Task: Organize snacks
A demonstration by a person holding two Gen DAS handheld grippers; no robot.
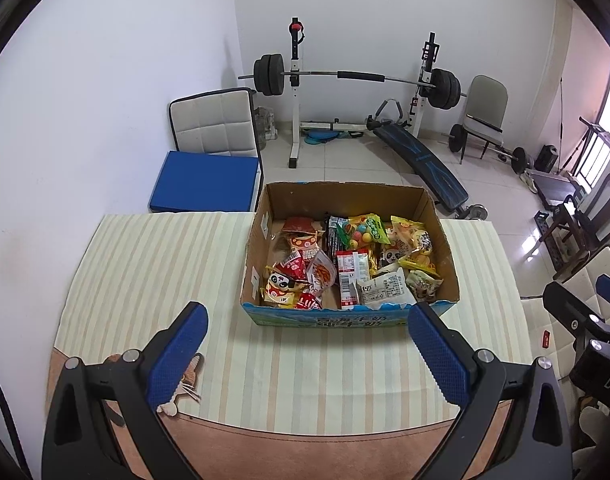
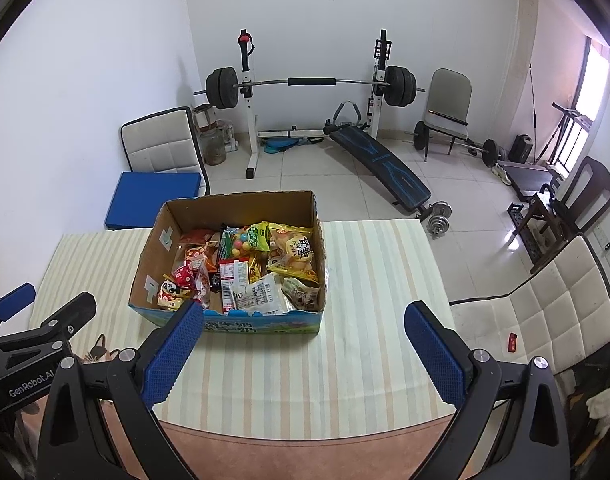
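Observation:
An open cardboard box [image 1: 445,248] [image 2: 149,256] sits on the striped tablecloth, filled with several snack packets: a candy-ball bag [image 1: 363,232] [image 2: 247,238], a white packet [image 1: 387,290] [image 2: 261,294], a panda packet [image 1: 281,286] [image 2: 173,292]. My left gripper [image 1: 307,354] hovers open just in front of the box, nothing between its blue pads. My right gripper [image 2: 305,354] is open too, over the cloth in front of the box's right corner, empty. Each gripper shows at the edge of the other's view.
The striped tablecloth [image 1: 153,264] [image 2: 377,264] covers a table with a pink near edge. White padded chairs stand at the far left [image 1: 213,124] and right [image 2: 545,312]. A barbell rack [image 1: 345,80] and a bench [image 2: 385,168] are behind on the tiled floor.

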